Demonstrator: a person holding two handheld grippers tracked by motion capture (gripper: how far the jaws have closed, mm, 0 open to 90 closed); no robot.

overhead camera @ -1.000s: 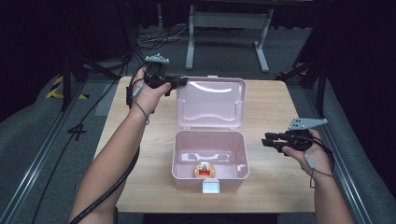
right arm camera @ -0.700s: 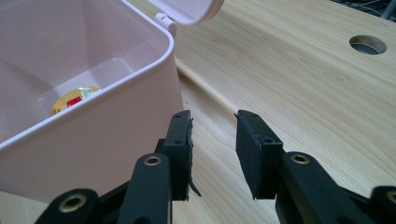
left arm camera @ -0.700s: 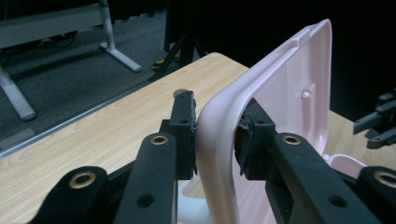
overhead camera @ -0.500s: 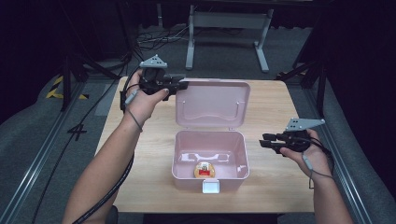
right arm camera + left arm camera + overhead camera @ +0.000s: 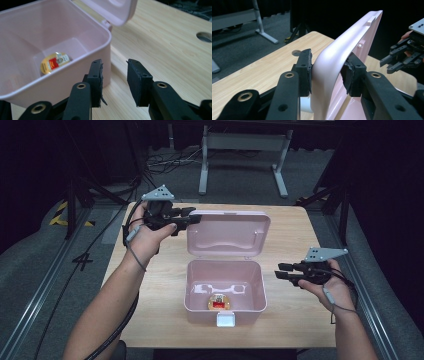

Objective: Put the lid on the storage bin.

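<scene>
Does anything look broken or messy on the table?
Nothing is spilled. One oddity: the left gripper pinches the pink box's open lid by its edge. The black pads gripping it look ragged and chipped. A small round packet lies in the box.

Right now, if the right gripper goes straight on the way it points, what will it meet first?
Probably the pink box: the right gripper points at its side wall, jaws open, with bare table between them.
</scene>
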